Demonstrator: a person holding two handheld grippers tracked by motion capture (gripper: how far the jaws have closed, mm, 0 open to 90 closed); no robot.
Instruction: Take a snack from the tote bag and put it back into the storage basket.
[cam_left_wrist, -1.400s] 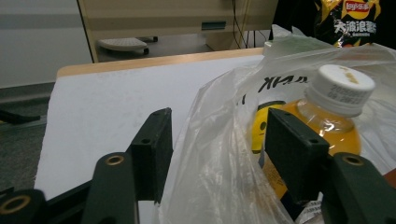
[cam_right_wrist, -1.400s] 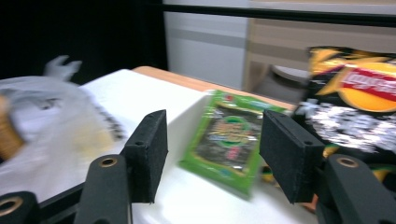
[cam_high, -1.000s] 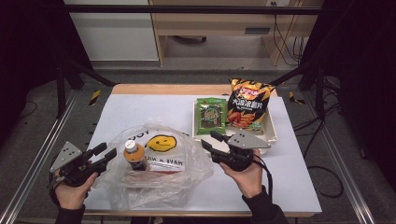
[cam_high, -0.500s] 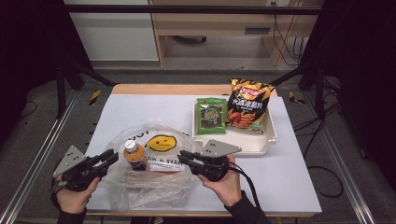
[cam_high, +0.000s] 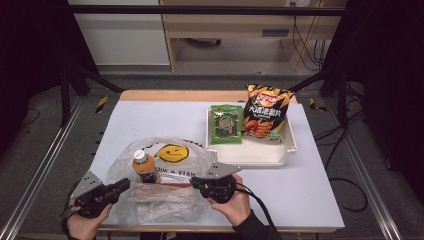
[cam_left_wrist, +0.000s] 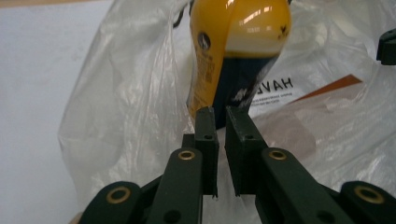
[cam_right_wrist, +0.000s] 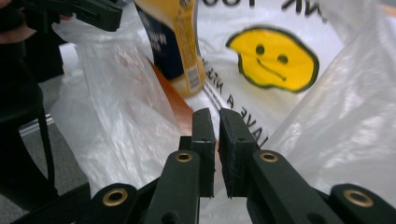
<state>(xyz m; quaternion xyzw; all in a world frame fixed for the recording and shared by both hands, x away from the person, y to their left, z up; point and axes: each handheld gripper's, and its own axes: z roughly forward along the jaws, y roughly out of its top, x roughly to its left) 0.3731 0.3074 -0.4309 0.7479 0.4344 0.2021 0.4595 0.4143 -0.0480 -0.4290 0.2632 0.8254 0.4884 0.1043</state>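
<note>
A clear plastic bag (cam_high: 165, 202) printed with a yellow smiley lies at the table's front left, with an orange drink bottle (cam_high: 143, 167) standing inside it. My left gripper (cam_high: 124, 184) sits at the bag's left edge. Its jaws have just been closing and now stand almost together on the film (cam_left_wrist: 130, 93), the bottle (cam_left_wrist: 238, 56) right behind them. My right gripper (cam_high: 194, 181) is at the bag's right edge. Its jaws have also just been closing and pinch the film (cam_right_wrist: 345, 121) in front of the bottle (cam_right_wrist: 170, 42).
A white tray (cam_high: 250, 155) at the back right holds a green seaweed packet (cam_high: 226, 125) and a black-and-orange crisp bag (cam_high: 265, 114). The white table (cam_high: 310, 190) has bare room at the right front. A wooden edge runs along the back.
Both hands have come down and inward to the bag's two sides. Both pairs of jaws, wide apart a second ago, have closed to a narrow gap on the plastic.
</note>
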